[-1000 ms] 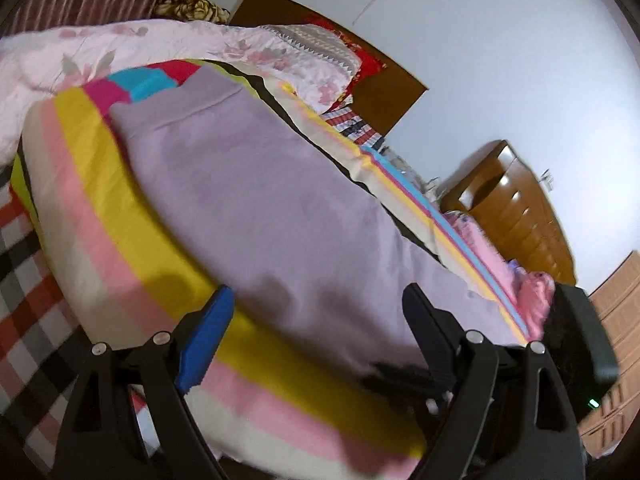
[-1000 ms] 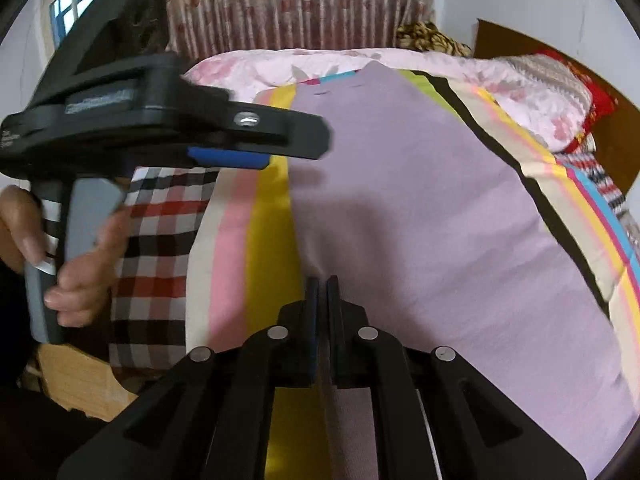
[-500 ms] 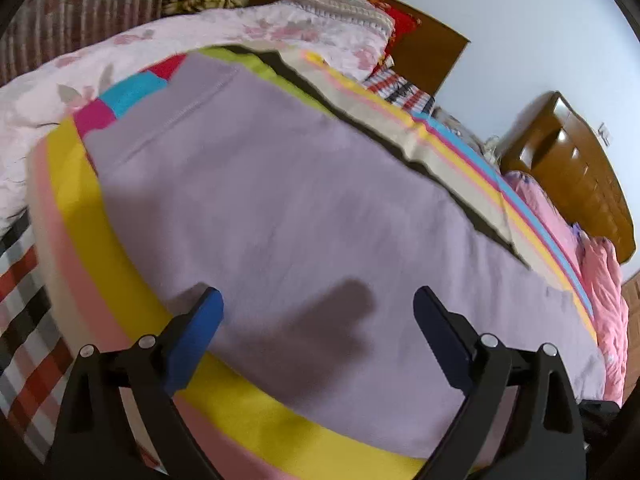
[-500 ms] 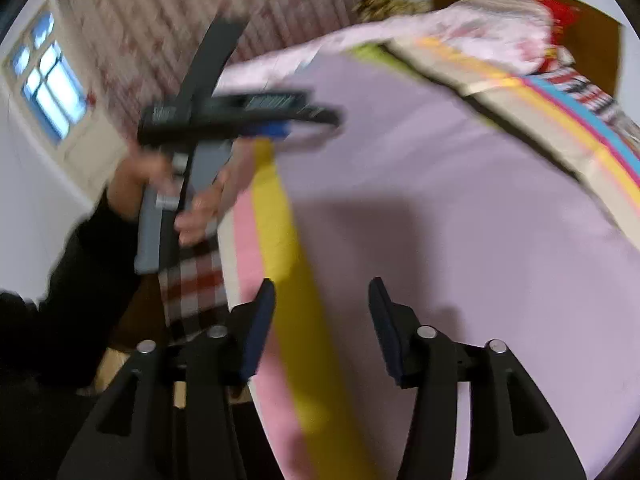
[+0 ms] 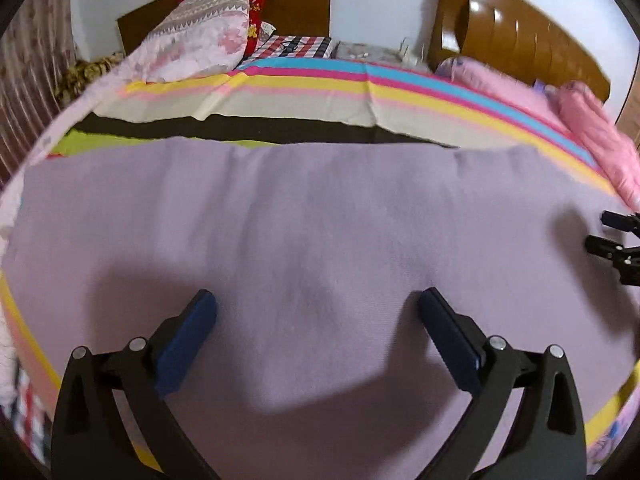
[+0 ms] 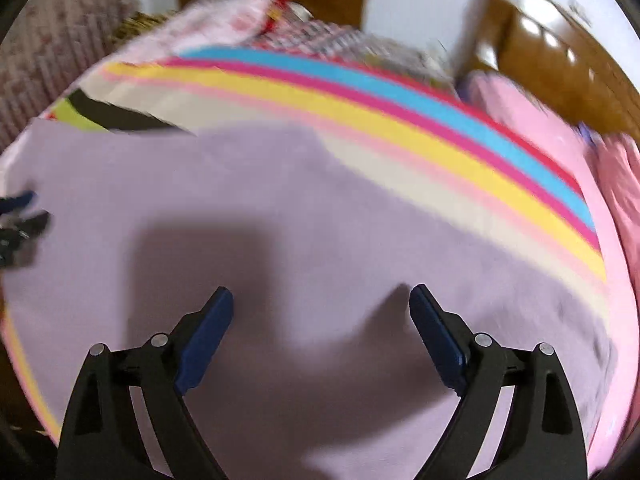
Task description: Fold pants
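Nearest in each wrist view is that hand's own claw. The left claw stands spread wide above the lavender pants with nothing between its blue pads; its jaws have just been opening a little further. The right claw also stands wide and empty over the same cloth, its jaws having just opened from a tight pinch a second ago. Both cast dark shadows on the fabric below them.

The pants lie flat and spread across the striped bedspread, which covers the bed. Nothing lies on top of them. In the left view the right claw shows at the right edge, over the pants' far end.

Beyond the pants run the spread's black, cream, yellow, pink and blue bands. Farther back lie a floral pillow with a red cushion behind it, a checked cloth, and pink bedding to the right. Two wooden headboards stand against the white wall.

A second ago each claw looked along the pants from one end near the checked sheet; now both face across them toward the headboards. The right view is blurred.
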`<action>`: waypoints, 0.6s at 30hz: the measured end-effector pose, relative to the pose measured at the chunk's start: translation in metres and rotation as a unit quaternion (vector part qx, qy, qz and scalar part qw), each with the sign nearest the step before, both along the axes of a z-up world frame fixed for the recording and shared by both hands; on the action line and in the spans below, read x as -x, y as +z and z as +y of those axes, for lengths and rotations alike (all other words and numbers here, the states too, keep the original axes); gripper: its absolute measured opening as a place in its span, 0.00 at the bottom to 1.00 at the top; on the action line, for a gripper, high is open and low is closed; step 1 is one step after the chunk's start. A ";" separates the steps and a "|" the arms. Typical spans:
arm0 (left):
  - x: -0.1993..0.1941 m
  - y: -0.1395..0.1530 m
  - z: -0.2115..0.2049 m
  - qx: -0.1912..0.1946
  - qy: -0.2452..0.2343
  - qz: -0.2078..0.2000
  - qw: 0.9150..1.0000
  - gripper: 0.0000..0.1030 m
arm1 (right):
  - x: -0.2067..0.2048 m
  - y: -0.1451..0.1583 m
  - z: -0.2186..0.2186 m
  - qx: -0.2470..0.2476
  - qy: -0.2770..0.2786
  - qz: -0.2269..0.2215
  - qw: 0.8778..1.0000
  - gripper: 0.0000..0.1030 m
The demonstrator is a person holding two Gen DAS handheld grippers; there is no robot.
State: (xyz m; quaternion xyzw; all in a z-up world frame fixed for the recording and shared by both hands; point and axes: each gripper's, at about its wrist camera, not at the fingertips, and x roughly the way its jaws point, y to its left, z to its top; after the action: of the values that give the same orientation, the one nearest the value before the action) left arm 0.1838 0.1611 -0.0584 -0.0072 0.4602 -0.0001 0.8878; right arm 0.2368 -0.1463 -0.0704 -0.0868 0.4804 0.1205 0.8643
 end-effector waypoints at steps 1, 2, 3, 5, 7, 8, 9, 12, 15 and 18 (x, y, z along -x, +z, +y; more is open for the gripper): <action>-0.001 0.004 -0.002 0.011 -0.001 0.000 1.000 0.98 | 0.002 0.001 -0.013 -0.043 -0.009 0.002 0.999 0.86; -0.004 0.012 -0.004 0.029 -0.011 -0.006 0.999 0.98 | 0.001 0.003 -0.020 -0.071 -0.009 -0.001 0.997 0.86; -0.006 0.019 -0.005 0.040 -0.023 -0.014 0.999 0.98 | 0.001 0.009 -0.021 -0.093 0.003 -0.010 0.996 0.85; -0.016 0.035 -0.014 0.025 -0.038 -0.035 0.998 0.98 | -0.003 0.026 -0.009 -0.089 0.043 -0.037 0.994 0.79; -0.029 0.042 -0.024 0.022 -0.049 -0.037 0.998 0.98 | -0.014 0.049 0.019 -0.081 0.121 -0.070 0.987 0.74; -0.035 0.041 -0.029 0.028 -0.052 -0.031 0.998 0.98 | -0.020 0.056 0.027 -0.081 0.155 -0.082 0.981 0.73; -0.039 0.037 -0.035 0.031 -0.051 -0.023 0.998 0.98 | -0.027 0.061 0.040 -0.079 0.190 -0.090 0.974 0.71; -0.038 0.023 -0.049 0.027 -0.044 -0.010 0.999 0.98 | -0.062 0.056 0.083 -0.065 0.270 -0.070 0.958 0.50; -0.037 0.011 -0.054 0.023 -0.033 0.001 0.999 0.98 | -0.089 0.037 0.122 -0.076 0.334 -0.025 0.939 0.38; -0.031 0.006 -0.047 0.017 -0.032 0.001 0.999 0.98 | -0.102 0.027 0.149 -0.087 0.386 -0.002 0.918 0.37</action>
State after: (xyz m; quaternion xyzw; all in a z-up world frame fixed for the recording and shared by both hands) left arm 0.2147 0.1139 -0.0528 -0.0077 0.4614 -0.0363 0.8864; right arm 0.3390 0.0027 -0.0433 -0.1901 0.3955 0.4864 0.7555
